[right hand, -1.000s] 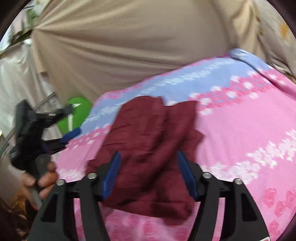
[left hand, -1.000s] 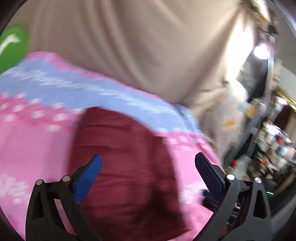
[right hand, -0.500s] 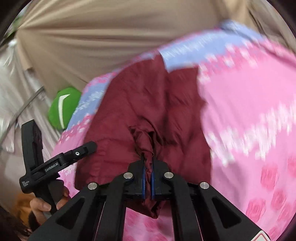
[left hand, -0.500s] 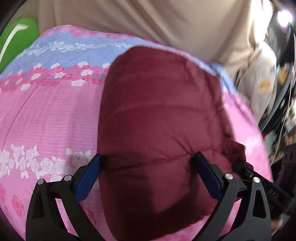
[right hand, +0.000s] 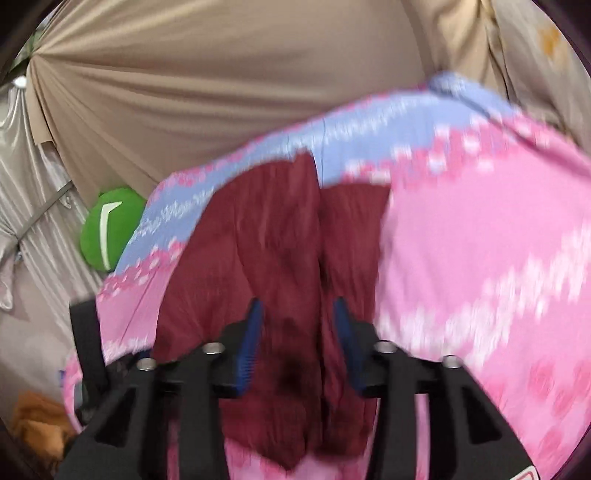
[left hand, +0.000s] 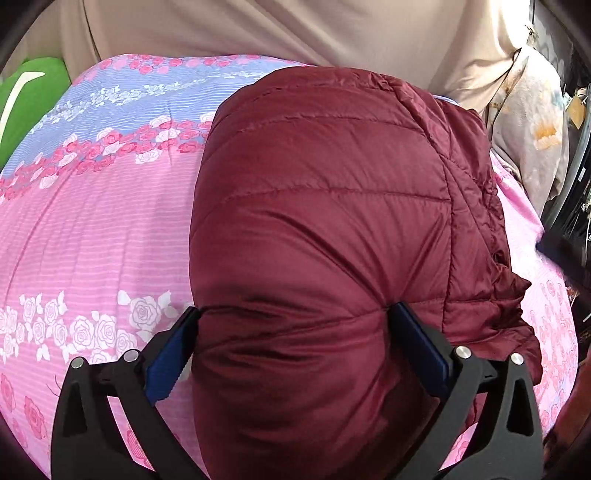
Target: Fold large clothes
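A maroon quilted jacket [left hand: 325,206] lies on a pink and blue floral bedsheet [left hand: 92,229]. My left gripper [left hand: 293,314] stands open at full width over the jacket's near edge. The puffy fabric bulges up between its blue pads [left hand: 173,354] and puckers at their tips. In the blurred right wrist view the jacket [right hand: 266,236] lies crumpled, with a raised fold between the jaws of my right gripper [right hand: 299,317]. Those jaws are opening, and the pads stand a little clear of the fold. The dark body of the left gripper [right hand: 86,350] shows at the bed's left side.
A beige curtain [left hand: 295,29] hangs close behind the bed. A green cushion [right hand: 110,229] sits at the bed's far left corner. Pale flowered cloth [left hand: 535,122] hangs at the right, beside dark clutter. An orange-brown object [right hand: 37,417] lies low at the left.
My left gripper has come down onto the jacket's near edge, jaws still wide. My right gripper closed tight on a fold of the jacket, then opened partway.
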### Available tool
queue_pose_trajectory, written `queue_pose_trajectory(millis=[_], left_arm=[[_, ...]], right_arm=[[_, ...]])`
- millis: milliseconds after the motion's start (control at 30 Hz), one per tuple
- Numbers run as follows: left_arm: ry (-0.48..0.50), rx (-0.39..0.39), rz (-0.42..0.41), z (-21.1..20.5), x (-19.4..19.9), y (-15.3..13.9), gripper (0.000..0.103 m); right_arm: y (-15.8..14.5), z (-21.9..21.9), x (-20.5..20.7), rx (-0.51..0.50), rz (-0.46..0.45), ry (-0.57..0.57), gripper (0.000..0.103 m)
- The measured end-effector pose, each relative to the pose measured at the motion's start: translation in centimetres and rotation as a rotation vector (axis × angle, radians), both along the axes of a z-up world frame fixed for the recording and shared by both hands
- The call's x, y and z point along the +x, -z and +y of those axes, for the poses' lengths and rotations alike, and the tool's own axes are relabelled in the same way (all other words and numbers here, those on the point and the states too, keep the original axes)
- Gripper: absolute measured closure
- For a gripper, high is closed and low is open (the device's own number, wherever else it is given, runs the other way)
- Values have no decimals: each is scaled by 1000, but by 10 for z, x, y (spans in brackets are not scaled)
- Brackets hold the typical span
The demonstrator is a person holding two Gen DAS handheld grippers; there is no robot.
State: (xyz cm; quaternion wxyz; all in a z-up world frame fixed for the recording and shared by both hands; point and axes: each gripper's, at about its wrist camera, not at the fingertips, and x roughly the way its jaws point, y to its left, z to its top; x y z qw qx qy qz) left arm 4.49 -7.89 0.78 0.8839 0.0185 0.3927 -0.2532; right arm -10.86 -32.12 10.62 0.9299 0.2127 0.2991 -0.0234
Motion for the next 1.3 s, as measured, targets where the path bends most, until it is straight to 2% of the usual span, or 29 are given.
queue_pose_trajectory(millis=[133,233,267,333,367,467,600,700,733,867,967,1033,1167,1233,1300], left_arm=[[-3,8,2,0,0,-1,5],[-5,11,1,0,-1,-1,5],[-6,12,1,1,-2,-2,5],[-10,7,10,2,-1,-1,5],[-11,5,14,2,-1,-1,5],[-10,1,15,2,1,-1,5],[11,19,-25,-3,-6,-4,5],[-3,51,-44,-7,-8,-3,5],[-8,51,-38,-7,-7,-2,5],[-8,47,-19,-3,-5,-1,5],[-12,43,-17,-3,-4,-1,5],[-15,45,-22,-4,-4,-1,5],[-13,42,-22,-3,-5,0,5],[-10,42,-25,-3,-6,0,5],[-9,41,-29,-4,-7,0,5]], right_arm=[[-1,1,57,-34,35,26,56],[17,-5,92,-30,121,125,56],[22,-4,99,-12,137,140,70],[21,2,103,15,108,139,91],[19,0,101,5,91,141,94],[16,7,98,-109,60,172,96],[52,9,117,-218,135,175,95],[56,26,125,-374,171,180,93],[55,28,125,-395,175,178,92],[34,21,92,-289,117,192,90],[13,29,49,-264,43,164,87],[9,38,29,-250,37,128,87],[25,49,2,-245,94,80,87],[43,48,-4,-269,146,74,87],[68,37,-1,-247,201,87,88]])
